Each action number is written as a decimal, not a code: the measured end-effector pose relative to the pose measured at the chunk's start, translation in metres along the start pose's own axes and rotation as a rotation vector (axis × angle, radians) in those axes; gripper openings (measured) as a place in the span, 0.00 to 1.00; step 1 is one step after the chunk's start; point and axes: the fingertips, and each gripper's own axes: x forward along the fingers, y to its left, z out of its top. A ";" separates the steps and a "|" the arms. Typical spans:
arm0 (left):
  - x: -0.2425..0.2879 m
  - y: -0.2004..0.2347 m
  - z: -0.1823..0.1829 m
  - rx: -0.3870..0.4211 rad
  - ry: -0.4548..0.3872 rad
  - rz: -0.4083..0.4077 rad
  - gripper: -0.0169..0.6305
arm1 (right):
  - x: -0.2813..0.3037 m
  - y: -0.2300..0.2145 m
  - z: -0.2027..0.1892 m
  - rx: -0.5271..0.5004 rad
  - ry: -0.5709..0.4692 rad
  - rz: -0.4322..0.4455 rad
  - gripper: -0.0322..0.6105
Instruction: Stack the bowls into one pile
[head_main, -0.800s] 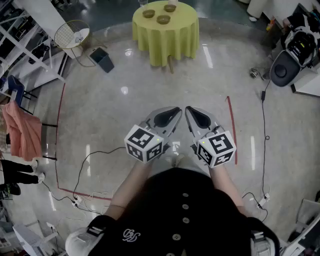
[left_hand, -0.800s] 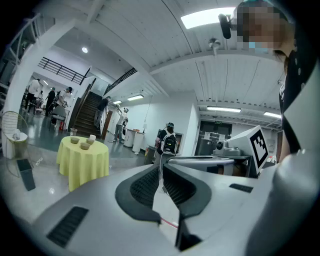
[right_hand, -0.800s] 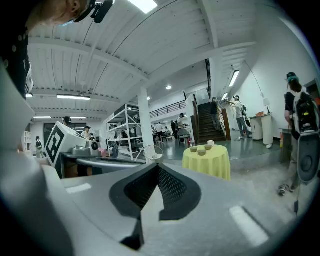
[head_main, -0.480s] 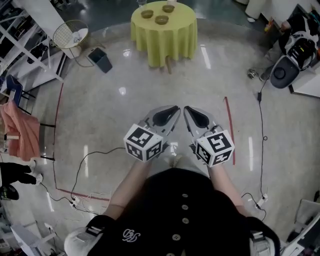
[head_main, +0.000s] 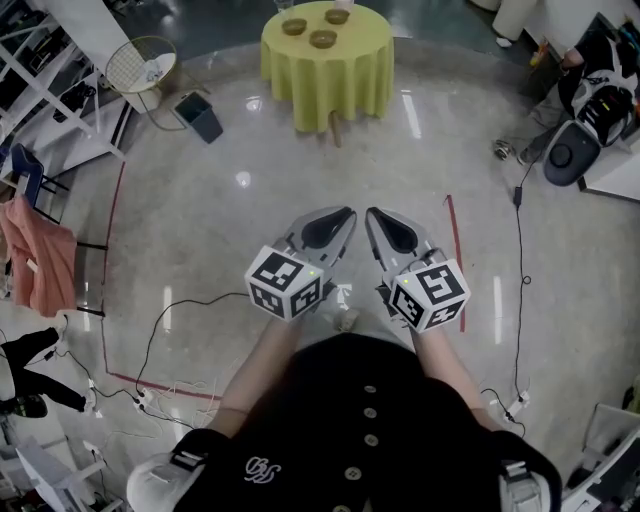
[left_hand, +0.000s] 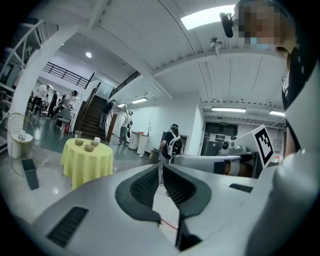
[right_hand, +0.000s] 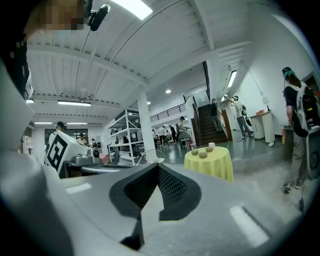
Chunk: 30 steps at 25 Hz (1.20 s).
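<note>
The left claw is clenched on nothing: in the left gripper view its two dark pads meet at the tips with only floor behind them. The right claw is likewise clenched and empty, its pads pressed together at the tips. In the head view both sit side by side at the centre of the frame, close together but apart, aimed up the frame, each with its marker cube at the near end, just above the person's dark buttoned top. Around them lies a glossy grey floor, with a red tape line right of the right claw and a thin black cable curling to the lower left. The bowls are well apart from both claws, at the top centre of the frame: three stand separately, unstacked, on a round tabletop under a yellow cloth. Both gripper views show the same tabletop in the distance. Left of it stand a dark bin and a wire basket.
</note>
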 end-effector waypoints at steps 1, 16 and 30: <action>0.002 -0.001 0.000 -0.001 -0.001 0.003 0.08 | 0.000 -0.001 0.000 -0.002 0.005 0.007 0.05; 0.042 0.008 -0.007 -0.051 0.028 0.008 0.08 | 0.008 -0.044 -0.007 0.011 0.038 -0.031 0.05; 0.128 0.132 0.027 -0.064 0.034 -0.001 0.08 | 0.137 -0.129 0.009 -0.007 0.069 -0.046 0.05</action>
